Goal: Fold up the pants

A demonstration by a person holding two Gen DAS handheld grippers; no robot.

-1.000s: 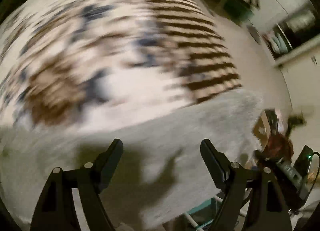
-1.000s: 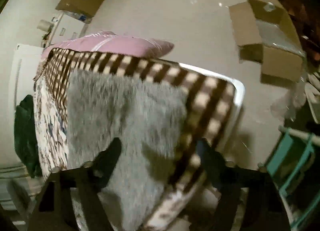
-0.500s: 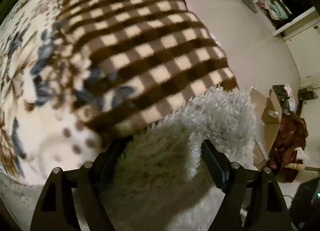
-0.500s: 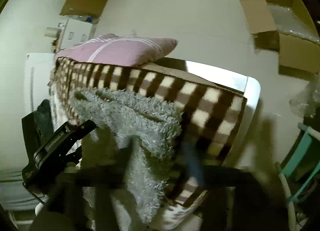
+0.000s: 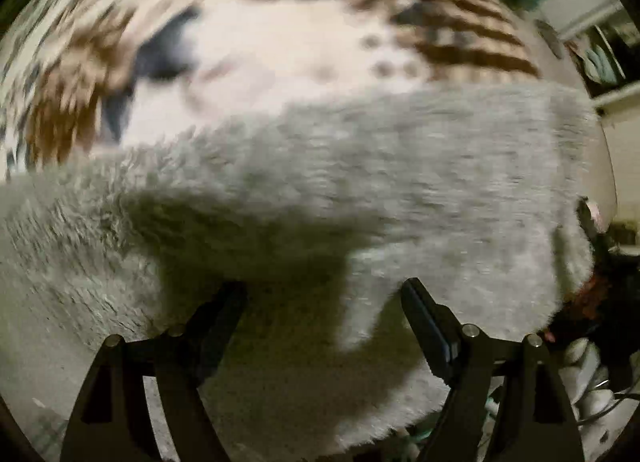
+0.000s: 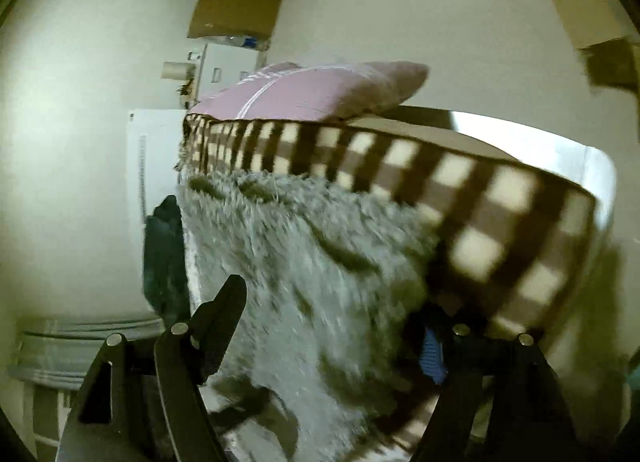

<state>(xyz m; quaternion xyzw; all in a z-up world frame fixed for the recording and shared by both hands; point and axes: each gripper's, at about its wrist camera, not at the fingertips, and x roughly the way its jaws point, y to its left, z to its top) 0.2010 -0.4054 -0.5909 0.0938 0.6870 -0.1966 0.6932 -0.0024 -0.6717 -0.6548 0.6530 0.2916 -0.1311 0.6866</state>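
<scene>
Your left gripper (image 5: 322,298) gapes empty and your right gripper (image 6: 332,302) is opening over soft, floppy fleece pants (image 5: 360,182): pinch an edge just ahead.

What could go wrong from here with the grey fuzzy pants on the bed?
1. The grey fuzzy pants lie near the bed corner, part of them draping over the edge; a tug could slide them off.
2. The right gripper has jaws opening with pile between them, so the fold may spring loose.
3. The left gripper hangs open above thick pile; closing there might also pinch the checked blanket underneath.
</scene>
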